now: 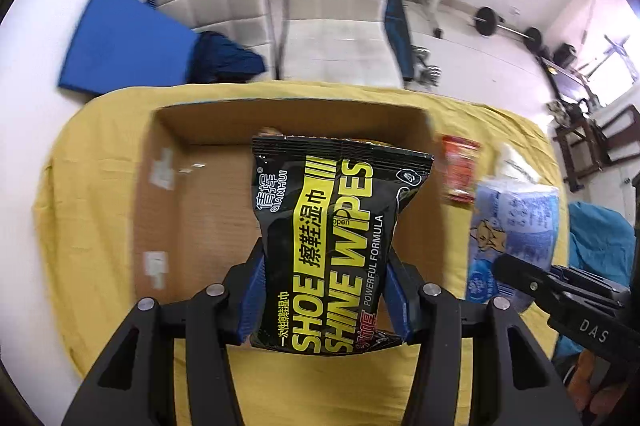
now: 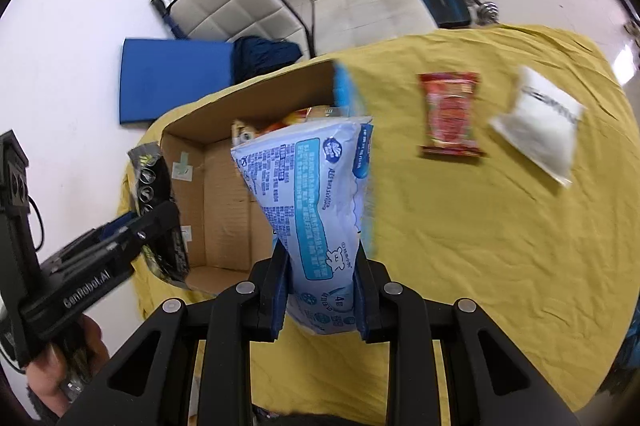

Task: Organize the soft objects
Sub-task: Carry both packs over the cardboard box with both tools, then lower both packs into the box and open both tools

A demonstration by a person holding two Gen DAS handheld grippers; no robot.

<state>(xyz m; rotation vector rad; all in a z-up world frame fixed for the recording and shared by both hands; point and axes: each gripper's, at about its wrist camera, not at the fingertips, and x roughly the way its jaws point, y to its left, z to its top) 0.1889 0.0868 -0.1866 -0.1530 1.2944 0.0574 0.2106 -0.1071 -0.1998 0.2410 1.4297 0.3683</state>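
My left gripper (image 1: pixel 324 290) is shut on a black and yellow shoe wipes pack (image 1: pixel 336 234) and holds it over the open cardboard box (image 1: pixel 200 210). My right gripper (image 2: pixel 320 286) is shut on a blue and white tissue pack (image 2: pixel 312 194), held above the box's right side (image 2: pixel 224 194). The tissue pack also shows in the left wrist view (image 1: pixel 512 226), and the wipes pack shows in the right wrist view (image 2: pixel 160 210). Several snack packs (image 2: pixel 280 122) lie at the box's far end.
The box sits on a table with a yellow cloth (image 2: pixel 480 226). A red snack pack (image 2: pixel 450 114) and a white pouch (image 2: pixel 540 122) lie on the cloth right of the box. Two beige chairs (image 1: pixel 328 6) and gym gear stand beyond.
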